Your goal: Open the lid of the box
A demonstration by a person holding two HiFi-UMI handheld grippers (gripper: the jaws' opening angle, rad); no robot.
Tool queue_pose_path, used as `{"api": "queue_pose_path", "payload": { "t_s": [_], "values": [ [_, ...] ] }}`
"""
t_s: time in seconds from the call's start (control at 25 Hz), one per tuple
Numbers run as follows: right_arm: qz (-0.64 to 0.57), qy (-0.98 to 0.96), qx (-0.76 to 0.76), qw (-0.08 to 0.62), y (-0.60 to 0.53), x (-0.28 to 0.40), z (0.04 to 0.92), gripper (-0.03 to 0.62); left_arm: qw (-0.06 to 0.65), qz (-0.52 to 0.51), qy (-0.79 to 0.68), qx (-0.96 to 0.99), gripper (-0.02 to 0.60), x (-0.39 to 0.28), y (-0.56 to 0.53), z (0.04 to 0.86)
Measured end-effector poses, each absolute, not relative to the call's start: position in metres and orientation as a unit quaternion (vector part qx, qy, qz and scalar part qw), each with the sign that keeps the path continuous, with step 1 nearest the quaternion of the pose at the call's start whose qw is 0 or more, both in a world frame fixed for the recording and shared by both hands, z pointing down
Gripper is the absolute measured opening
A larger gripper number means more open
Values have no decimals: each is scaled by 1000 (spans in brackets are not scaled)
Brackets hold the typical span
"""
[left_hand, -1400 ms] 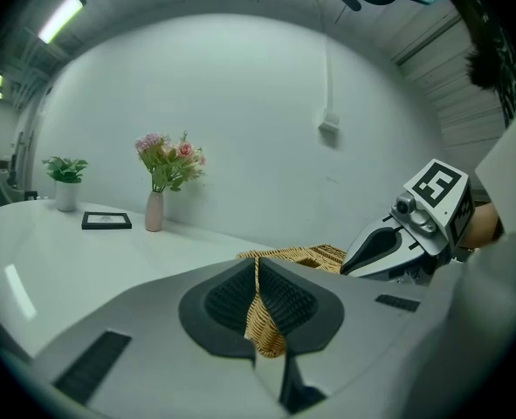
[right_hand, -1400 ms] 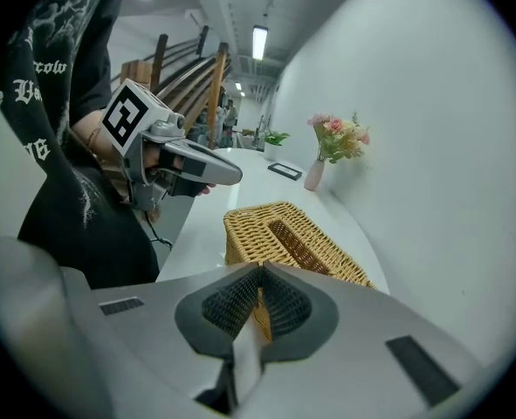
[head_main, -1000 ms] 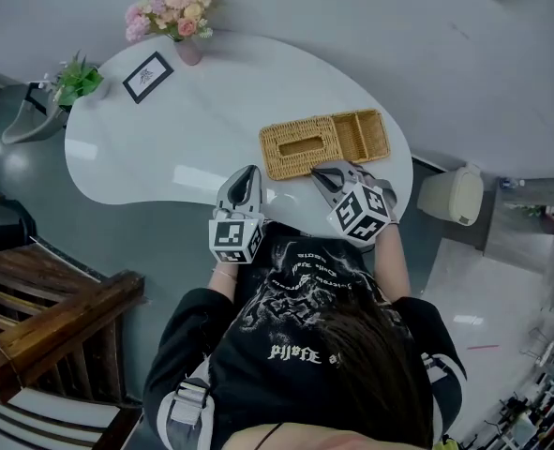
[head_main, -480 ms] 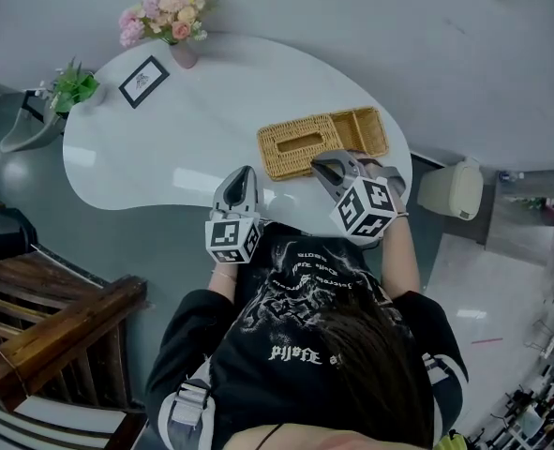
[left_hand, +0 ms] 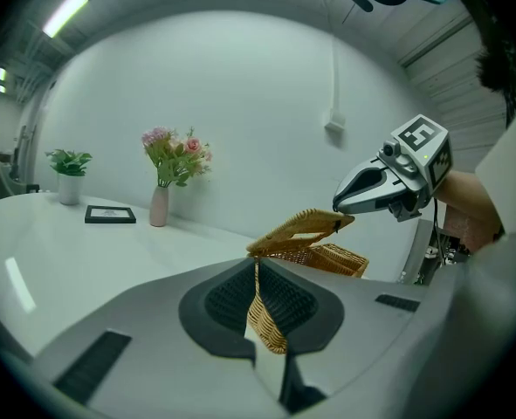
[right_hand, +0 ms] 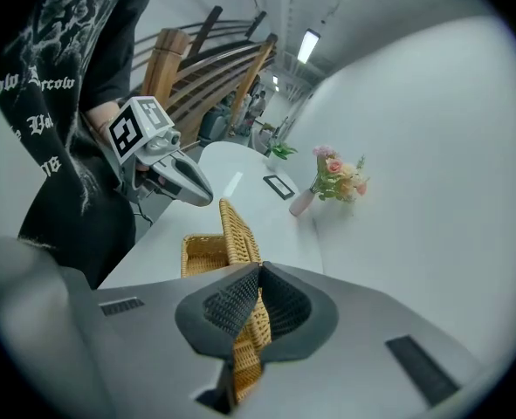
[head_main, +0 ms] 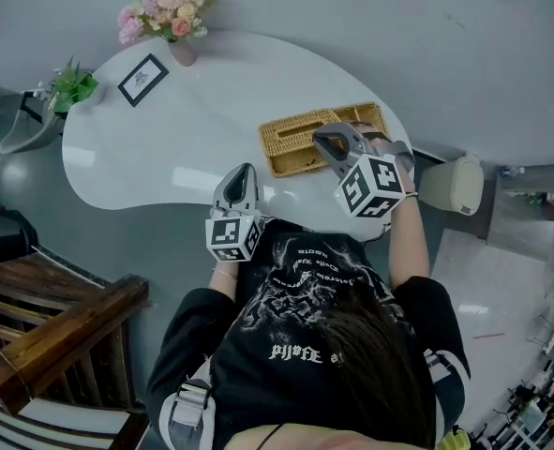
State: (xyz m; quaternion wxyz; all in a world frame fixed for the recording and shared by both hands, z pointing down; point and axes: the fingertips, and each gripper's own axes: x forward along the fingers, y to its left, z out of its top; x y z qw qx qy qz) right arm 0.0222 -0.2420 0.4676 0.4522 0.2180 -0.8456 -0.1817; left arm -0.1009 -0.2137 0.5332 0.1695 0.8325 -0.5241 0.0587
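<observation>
R gripper point(right_hand: 256, 273) is clamped on the free edge of the lid point(left_hand: 303, 228) and holds it tilted up, other end down on the box point(head_main: 366, 125). The lid looks approx. part-open, not yet laid back.

L gripper point(left_hand: 256, 267) sits low at the box's near end, jaws nearly together w/ the wicker wall pinched between them. It's prob. there as an anchor, so the light box doesn't rise or slide w/ the lid.

Box sits on the table point(head_main: 164, 129), near the person's edge. Next move likely needs the lid swung further back.
</observation>
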Motion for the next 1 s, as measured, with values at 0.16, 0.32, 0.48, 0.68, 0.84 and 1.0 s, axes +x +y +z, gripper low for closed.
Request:
{"api": "queue_pose_path", "payload": {
  "t_s": [0.16,0.32,0.48,0.68,0.84,1.0],
  "values": [
    [-196,-844,224,445,-259,16,453,34,171,58,-523,833,25,-104,-214,534],
    [-217,-834,224,455,-282,14,440,34,171,58,-518,836,25,-105,-219,535],
    [-236,-825,217,466,-299,10,434,34,170,60,-512,840,25,-105,-223,535],
    [-240,-819,214,474,-319,6,434,34,174,63,-509,840,25,-112,-229,539],
    [-237,-817,207,482,-337,3,435,34,177,69,-504,843,26,-113,-235,539],
    [-234,-816,199,490,-356,0,438,34,182,70,-497,845,25,-113,-241,541]
  ]
}}
